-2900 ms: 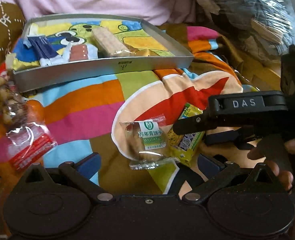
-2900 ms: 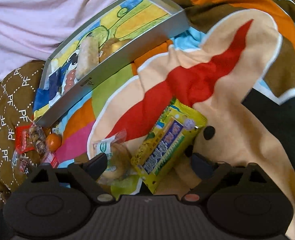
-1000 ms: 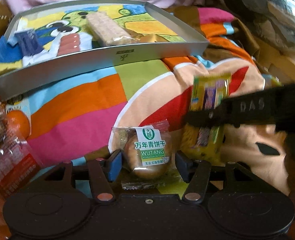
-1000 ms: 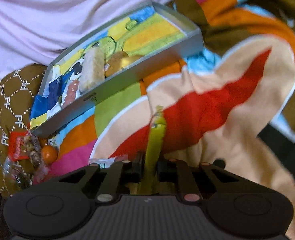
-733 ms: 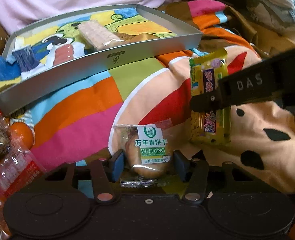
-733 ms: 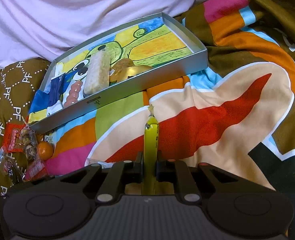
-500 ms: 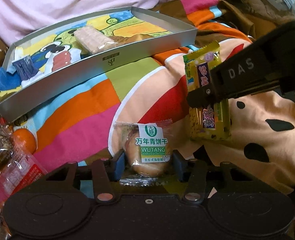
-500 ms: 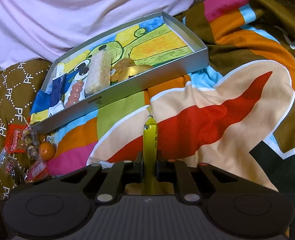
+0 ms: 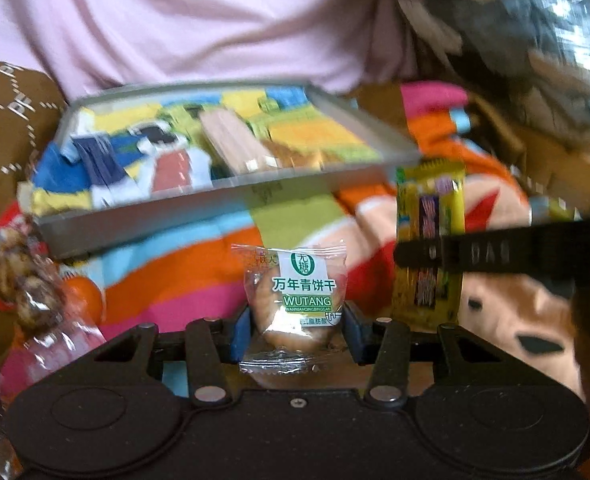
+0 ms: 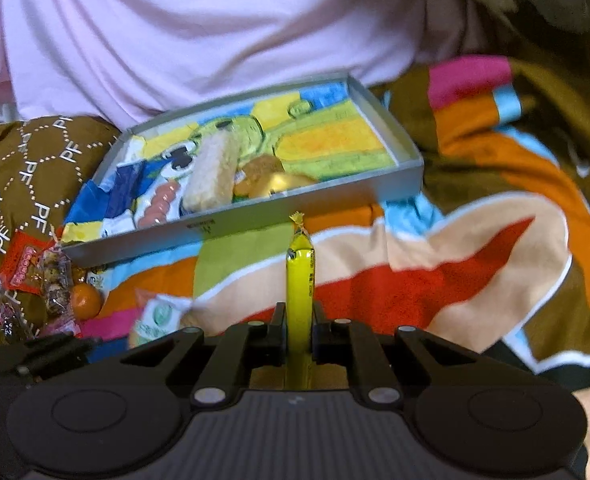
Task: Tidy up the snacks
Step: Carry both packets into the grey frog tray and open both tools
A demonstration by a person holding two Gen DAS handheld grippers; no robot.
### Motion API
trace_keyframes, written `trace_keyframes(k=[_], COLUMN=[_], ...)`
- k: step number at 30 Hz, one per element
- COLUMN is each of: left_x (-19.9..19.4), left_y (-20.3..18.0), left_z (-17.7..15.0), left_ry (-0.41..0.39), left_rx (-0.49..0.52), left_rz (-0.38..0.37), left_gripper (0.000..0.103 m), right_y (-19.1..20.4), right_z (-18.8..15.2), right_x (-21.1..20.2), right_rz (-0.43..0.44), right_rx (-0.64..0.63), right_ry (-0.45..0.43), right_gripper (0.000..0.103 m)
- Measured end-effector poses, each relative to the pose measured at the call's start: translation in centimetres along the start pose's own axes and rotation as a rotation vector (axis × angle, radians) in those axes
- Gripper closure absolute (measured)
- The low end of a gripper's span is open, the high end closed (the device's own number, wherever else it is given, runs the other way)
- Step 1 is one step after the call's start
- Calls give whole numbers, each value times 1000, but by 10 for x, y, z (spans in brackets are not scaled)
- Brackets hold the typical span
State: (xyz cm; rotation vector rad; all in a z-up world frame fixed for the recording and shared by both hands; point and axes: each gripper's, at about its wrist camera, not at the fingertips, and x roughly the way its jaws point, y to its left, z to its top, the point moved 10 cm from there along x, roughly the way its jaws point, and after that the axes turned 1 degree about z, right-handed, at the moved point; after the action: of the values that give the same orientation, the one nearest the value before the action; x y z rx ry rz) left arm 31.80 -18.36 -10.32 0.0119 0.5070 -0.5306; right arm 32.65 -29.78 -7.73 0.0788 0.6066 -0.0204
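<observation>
My left gripper [image 9: 297, 326] is shut on a clear-wrapped round biscuit with a green WUTANG label [image 9: 299, 300] and holds it above the colourful blanket. My right gripper [image 10: 299, 326] is shut on a yellow snack packet [image 10: 299, 280], held edge-on and upright; the packet also shows in the left wrist view [image 9: 431, 240], to the right of the biscuit. A grey tray [image 9: 231, 204] with a cartoon lining lies ahead and holds a long wafer pack [image 10: 211, 174], a blue packet [image 9: 99, 160], a sausage snack and golden pieces.
A pile of loose snacks [image 10: 39, 280] with a small orange [image 10: 85, 300] lies left of the tray on the brown patterned cloth. A person in a pink shirt [image 10: 215, 32] sits behind the tray. A crinkled plastic bag [image 9: 535, 40] is at the far right.
Both grippers closed on their snacks and lifted them off the blanket. They have since moved toward the tray, which now looks closer and more centred.
</observation>
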Motion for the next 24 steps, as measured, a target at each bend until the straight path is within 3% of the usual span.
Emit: trace_keyframes(k=[7,14,20,24], left_x=[-15,-25,-20,-8], left_y=[15,60,99,116], left_z=[39,84,106,113], left_ry=[-91,-172,-216,-230], left_rx=[-52,-169,-283,-324], left_rz=[37,89,122,114], left_gripper=[54,54,54,54], right_y=[12,42,65,64], right_z=[20,68,95,111], right_x=[-14,-13,14,34], right_rz=[54,85,87,70], right_rx=[-71,-122,-140,-100], right_ry=[-178,-365,-392,-366], right_gripper=[91,91,91,91])
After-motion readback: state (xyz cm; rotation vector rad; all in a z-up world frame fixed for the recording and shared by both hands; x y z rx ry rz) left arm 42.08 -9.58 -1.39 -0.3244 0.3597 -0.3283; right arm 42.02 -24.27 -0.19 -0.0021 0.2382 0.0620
